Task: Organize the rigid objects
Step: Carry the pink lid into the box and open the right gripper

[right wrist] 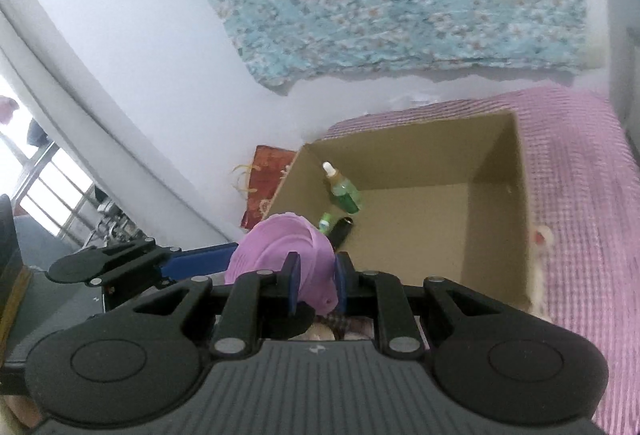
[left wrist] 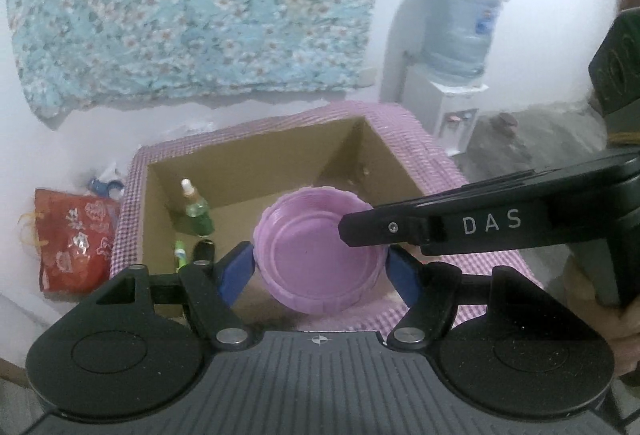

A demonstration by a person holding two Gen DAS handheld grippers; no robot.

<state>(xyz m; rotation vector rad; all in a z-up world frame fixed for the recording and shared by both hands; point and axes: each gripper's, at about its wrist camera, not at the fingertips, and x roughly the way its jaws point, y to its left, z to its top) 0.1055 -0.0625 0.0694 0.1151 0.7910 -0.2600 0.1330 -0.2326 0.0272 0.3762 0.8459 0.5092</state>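
Left wrist view: left gripper [left wrist: 320, 267] clamps the purple bowl [left wrist: 316, 251] by both sides above the cardboard box [left wrist: 256, 171]; floor beyond the green bottle [left wrist: 196, 211] lies bare. Right wrist view: right gripper [right wrist: 316, 285] pinches the ridged rim; window bars [right wrist: 52, 187] show.

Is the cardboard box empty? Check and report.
No: the cardboard box already holds a green dropper bottle, a small green-capped item and a black item along its left wall.
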